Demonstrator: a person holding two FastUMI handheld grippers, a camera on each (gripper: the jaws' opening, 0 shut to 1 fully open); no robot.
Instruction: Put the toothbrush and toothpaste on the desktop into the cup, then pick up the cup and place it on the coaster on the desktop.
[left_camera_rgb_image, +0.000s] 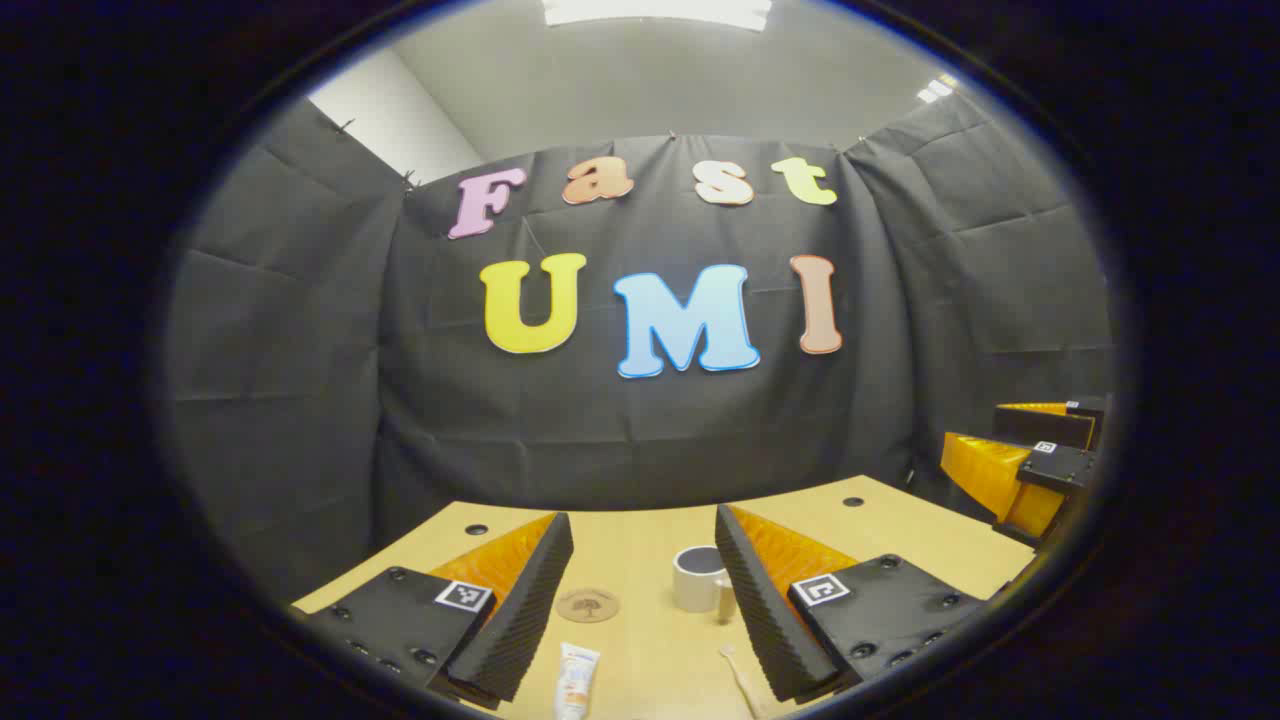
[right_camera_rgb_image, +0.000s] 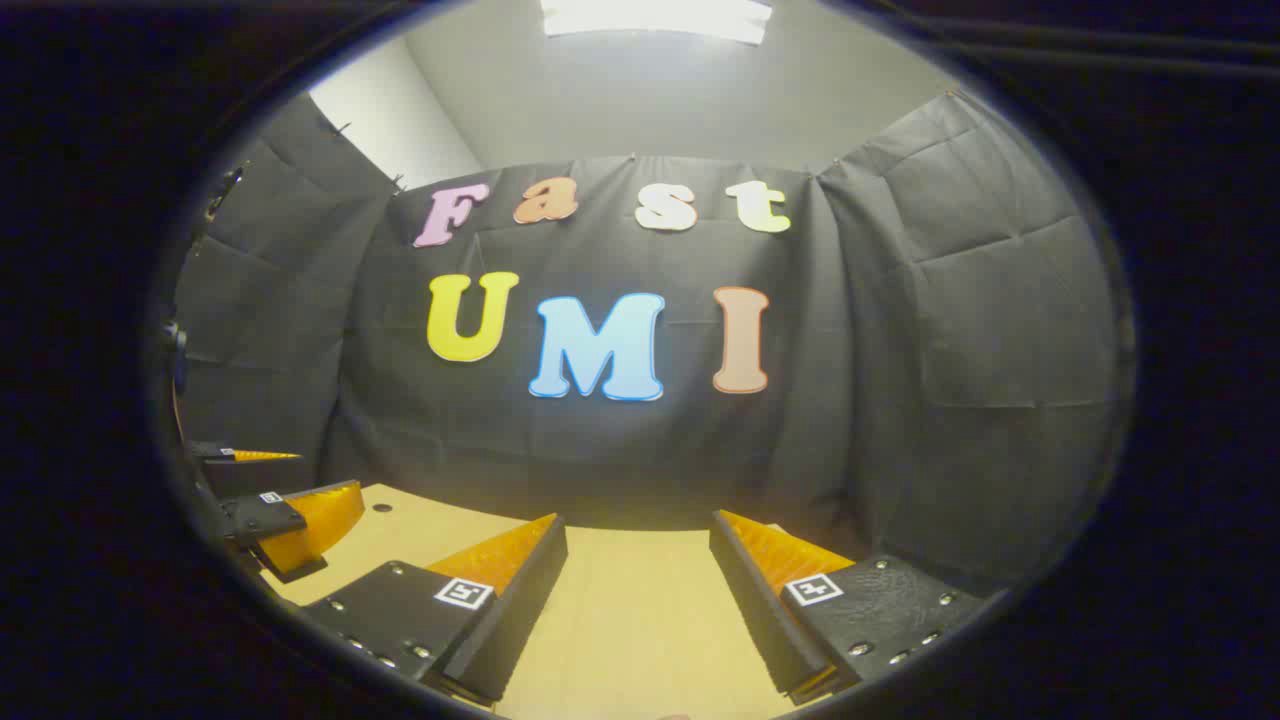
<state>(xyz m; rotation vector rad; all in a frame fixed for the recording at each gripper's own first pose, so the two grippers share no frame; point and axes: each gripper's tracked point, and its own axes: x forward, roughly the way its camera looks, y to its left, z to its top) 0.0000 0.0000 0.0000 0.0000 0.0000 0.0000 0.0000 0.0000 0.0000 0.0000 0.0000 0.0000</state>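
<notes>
In the left gripper view I find my left gripper (left_camera_rgb_image: 640, 600) with fingers apart, holding nothing. The cup (left_camera_rgb_image: 699, 578) stands at one o'clock between them, coaster (left_camera_rgb_image: 587, 604) at eleven, toothpaste (left_camera_rgb_image: 576, 680) and toothbrush (left_camera_rgb_image: 742, 678) lying nearest on the desktop (left_camera_rgb_image: 640, 545). My right gripper (right_camera_rgb_image: 635, 600) is likewise spread wide, empty.

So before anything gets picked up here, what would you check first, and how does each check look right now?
1. Left hand-held gripper open, holding nothing: ok.
2. Right hand-held gripper open, holding nothing: ok.
3. Cup upright on the desktop: ok.
4. Toothpaste and toothbrush lying apart, reachable: ok.
5. Coaster bare, beside the cup: ok.
6. Cup empty inside: cannot tell.
</notes>
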